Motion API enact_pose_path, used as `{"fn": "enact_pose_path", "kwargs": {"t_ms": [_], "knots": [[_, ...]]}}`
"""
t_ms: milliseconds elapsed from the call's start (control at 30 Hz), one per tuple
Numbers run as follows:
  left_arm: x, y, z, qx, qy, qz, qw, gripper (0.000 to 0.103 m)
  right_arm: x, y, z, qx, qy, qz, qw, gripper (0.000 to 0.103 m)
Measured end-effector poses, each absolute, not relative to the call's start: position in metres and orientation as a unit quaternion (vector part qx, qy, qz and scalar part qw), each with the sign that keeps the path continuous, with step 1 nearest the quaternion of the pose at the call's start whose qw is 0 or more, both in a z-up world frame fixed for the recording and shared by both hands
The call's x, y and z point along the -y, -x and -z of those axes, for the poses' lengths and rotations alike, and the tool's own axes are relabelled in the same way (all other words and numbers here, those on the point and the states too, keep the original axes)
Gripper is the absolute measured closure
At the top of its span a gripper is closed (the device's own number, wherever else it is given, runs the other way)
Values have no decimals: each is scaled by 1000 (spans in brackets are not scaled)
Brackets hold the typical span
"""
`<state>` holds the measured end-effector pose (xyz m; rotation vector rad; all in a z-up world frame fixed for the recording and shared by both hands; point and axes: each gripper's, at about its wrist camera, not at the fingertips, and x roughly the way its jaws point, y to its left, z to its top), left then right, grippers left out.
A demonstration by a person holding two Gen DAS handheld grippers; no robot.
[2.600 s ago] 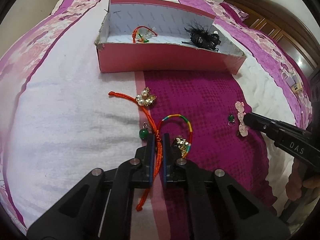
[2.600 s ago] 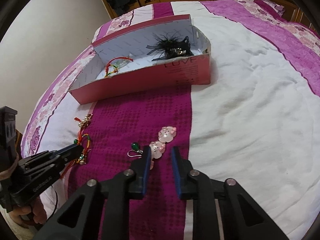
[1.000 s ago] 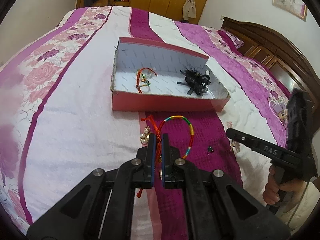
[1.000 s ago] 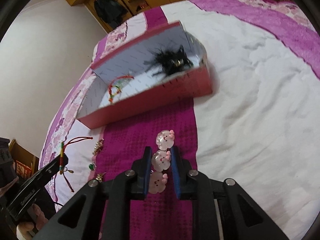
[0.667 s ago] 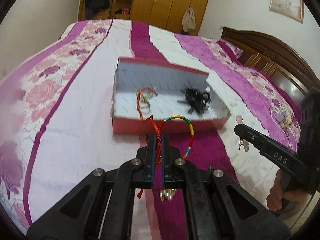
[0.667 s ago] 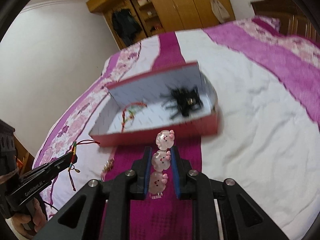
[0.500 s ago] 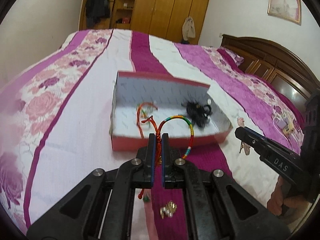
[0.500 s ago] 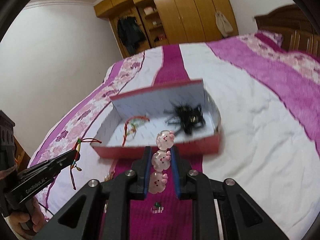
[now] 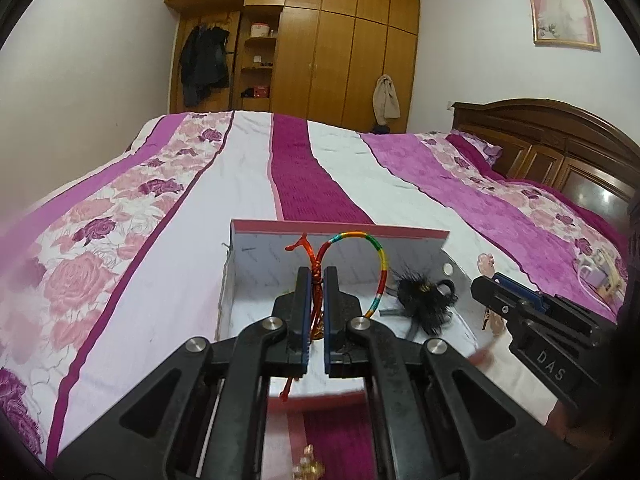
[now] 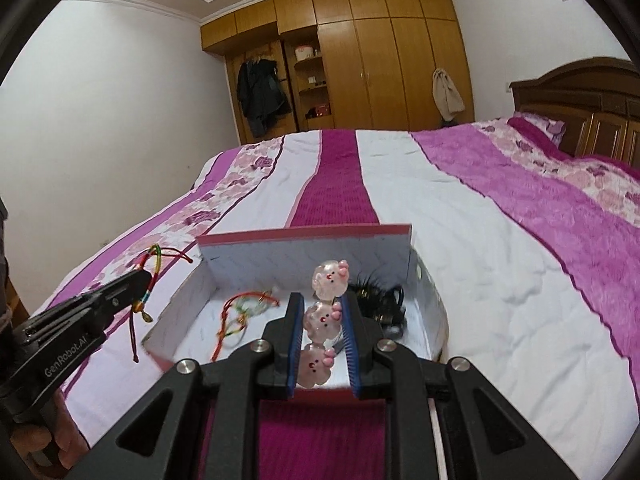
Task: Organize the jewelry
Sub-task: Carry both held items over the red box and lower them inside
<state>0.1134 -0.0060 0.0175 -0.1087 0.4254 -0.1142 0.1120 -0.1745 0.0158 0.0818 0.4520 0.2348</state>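
My left gripper (image 9: pixel 316 276) is shut on a red cord bracelet with a rainbow band (image 9: pixel 362 240) and holds it in the air just before the open pink box (image 9: pixel 340 232). The bracelet also shows in the right wrist view (image 10: pixel 154 264). My right gripper (image 10: pixel 320 304) is shut on a pink hair clip with three pig faces (image 10: pixel 328 280), held above the box's near wall (image 10: pixel 160 350). Inside the box lie a red cord bracelet (image 10: pixel 244 308) and a black feathery hair piece (image 9: pixel 424 296).
The box sits on a bed with a purple, white and floral striped cover (image 9: pixel 200 240). A gold trinket (image 9: pixel 308 468) lies on the cover below my left gripper. A wooden headboard (image 9: pixel 560 140) is at the right, a wardrobe (image 9: pixel 320 60) behind.
Both grippers have lifted their items off the bed cover and moved forward up to the box. The views now look level across the bed instead of down.
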Motion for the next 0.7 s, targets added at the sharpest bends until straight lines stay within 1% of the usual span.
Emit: {"fn": "enact_pose_path", "kwargs": {"t_ms": [467, 700], "knots": [[9, -161, 10, -229, 55, 33, 971, 103, 176, -163, 6, -236, -34, -96, 967, 82], [9, -169, 15, -244, 58, 33, 968, 103, 180, -183, 21, -267, -47, -96, 958, 82]]}}
